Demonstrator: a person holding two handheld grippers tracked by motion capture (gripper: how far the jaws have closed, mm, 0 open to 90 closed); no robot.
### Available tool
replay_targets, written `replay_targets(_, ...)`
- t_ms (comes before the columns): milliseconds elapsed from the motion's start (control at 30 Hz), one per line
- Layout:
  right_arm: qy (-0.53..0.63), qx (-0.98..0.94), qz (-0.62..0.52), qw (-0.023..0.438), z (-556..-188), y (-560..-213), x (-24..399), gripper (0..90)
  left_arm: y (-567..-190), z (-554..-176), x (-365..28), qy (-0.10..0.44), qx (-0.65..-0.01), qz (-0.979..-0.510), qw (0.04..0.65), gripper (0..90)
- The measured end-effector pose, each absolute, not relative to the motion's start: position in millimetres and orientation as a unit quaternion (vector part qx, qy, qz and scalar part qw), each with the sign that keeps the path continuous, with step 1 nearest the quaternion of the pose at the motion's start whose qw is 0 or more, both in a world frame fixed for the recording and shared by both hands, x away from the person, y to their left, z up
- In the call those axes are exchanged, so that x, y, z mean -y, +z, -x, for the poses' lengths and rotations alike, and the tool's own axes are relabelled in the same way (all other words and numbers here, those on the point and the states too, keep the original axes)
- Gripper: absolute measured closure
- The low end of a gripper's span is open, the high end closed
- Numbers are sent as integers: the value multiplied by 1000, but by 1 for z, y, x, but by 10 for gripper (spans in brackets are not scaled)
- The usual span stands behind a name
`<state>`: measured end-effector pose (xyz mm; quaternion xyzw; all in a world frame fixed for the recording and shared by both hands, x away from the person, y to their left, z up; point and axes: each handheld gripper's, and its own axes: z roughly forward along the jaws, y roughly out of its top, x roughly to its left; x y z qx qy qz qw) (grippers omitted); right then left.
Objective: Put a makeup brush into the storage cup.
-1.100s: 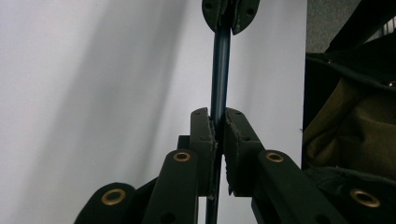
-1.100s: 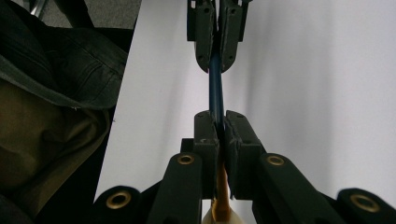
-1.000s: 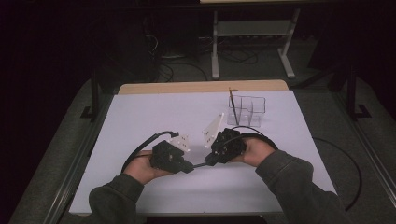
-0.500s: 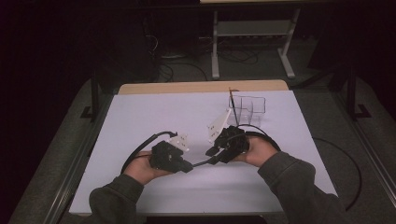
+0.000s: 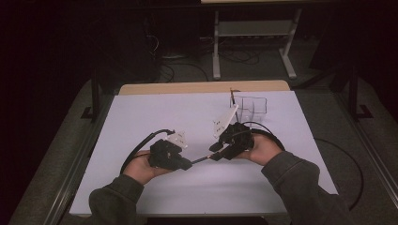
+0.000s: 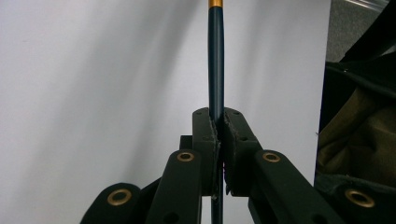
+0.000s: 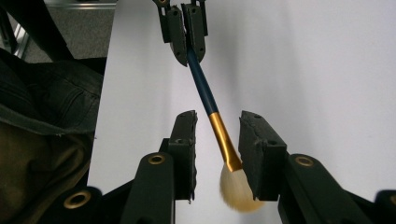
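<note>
The left claw (image 6: pixel 217 133) is clamped tight on the dark blue handle of a makeup brush (image 7: pixel 215 119); in the left gripper view the handle rises straight up from between the two pressed pads to a gold band at the top edge of the frame; in the right gripper view the same claw (image 7: pixel 187 46) shows farther off, gripping the handle's end; from there the brush slants down past its gold ferrule to a pale tuft of bristles; the ferrule and tuft lie between the jaws of the right claw (image 7: pixel 217 140), which stand narrowly apart and have just been opening; the pads do not press on the brush, though the ferrule lies close to the pad on the right of that view; in the high view the two claws meet over the middle of the white bench (image 5: pixel 141 112), somewhat nearer its near edge than its far one; the left claw (image 5: pixel 187 164) sits in the person's left hand (image 5: pixel 141 166) and the right claw (image 5: pixel 217 151) in the right hand (image 5: pixel 263 149), with the thin brush (image 5: pixel 202 158) bridging the gap between them, held above the bench top; a clear plastic organiser (image 5: pixel 251 105) stands toward the far right corner of the bench, well apart from the brush, with a thin stick upright at its left side
</note>
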<state>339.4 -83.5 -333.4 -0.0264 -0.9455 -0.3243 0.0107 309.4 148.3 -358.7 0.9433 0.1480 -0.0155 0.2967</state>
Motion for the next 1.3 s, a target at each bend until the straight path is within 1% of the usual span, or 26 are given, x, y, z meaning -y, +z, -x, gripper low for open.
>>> replay_targets(467,-334,941,47,-4,-345,-330,96,647,-358,-319,-154,-7,-198,-933,299,846)
replay_targets(733,-326,943,66,-3,-348,-336,98,630,-355,-324,-155,-4,-233,-918,320,845)
replay_targets(1067,-330,938,103,-2,-357,-343,101,608,-349,-326,-148,-1,-242,-907,345,845)
replay_targets(1300,-343,932,119,-2,-361,-341,105,629,-349,-326,-140,-4,-237,-908,345,844)
